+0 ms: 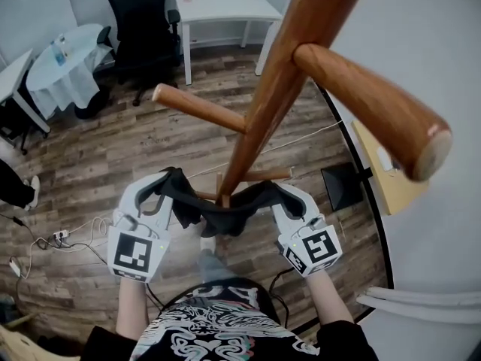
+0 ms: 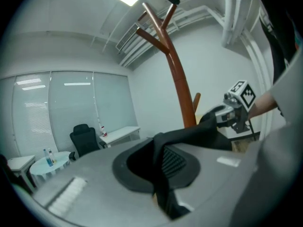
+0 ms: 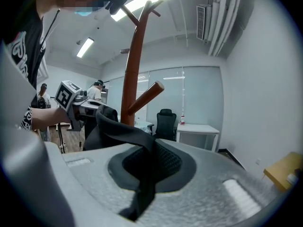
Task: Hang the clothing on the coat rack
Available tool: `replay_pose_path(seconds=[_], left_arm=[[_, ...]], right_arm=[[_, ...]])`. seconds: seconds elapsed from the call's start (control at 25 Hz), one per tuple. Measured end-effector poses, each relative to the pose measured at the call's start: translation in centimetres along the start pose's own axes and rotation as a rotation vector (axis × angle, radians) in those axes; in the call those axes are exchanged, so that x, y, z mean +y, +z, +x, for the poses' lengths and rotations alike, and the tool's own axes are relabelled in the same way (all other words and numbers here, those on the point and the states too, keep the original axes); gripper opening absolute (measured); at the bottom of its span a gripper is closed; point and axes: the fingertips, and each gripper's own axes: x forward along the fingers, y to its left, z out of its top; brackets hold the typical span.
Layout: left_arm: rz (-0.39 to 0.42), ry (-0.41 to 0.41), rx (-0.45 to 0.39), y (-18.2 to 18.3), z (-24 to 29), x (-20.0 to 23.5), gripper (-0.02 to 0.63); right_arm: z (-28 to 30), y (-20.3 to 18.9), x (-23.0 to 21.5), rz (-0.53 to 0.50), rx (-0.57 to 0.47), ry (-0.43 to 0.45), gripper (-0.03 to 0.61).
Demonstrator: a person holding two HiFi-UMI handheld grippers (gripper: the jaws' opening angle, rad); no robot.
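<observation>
Clothing (image 1: 218, 215) clamped in our left tool (image 1: 167, 185) and right tool (image 1: 272, 194); we'd raise both evenly over the peg (image 1: 199, 105) above.

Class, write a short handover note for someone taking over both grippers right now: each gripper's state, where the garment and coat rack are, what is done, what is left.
The left gripper is shut on one end of the black garment.
The right gripper is shut on the other end of it.
The garment sags between them, low in front of the coat rack and below its pegs. Whether it touches the pole cannot be told.
Done: the garment is gripped and off the floor at the rack.
Left: raise it, drape it over a peg, probably the nearest one, then open both grippers.
</observation>
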Motion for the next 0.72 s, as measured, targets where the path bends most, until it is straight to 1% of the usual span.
replay_pose_path(seconds=[0.12, 0.24, 0.48, 0.72], left_arm=[[-0.039, -0.02, 0.02, -0.6, 1.5, -0.3, 0.0], [-0.017, -0.043, 0.015, -1.1, 2.4, -0.1, 0.0], [-0.034, -0.067, 0.036, -2.1, 3.5, -0.4, 0.0], [-0.02, -0.086, 0.084, -4.1, 4.2, -0.8, 0.0]], right_arm=[[0.9, -0.5, -0.6, 0.006, 0.012, 0.002, 0.006], [1.8, -0.9, -0.6, 0.002, 0.027, 0.01, 0.006], [2.9, -1.8, -0.3, 0.007, 0.049, 0.026, 0.006], [4.6, -3.2, 1.0, 0.034, 0.087, 0.053, 0.006]])
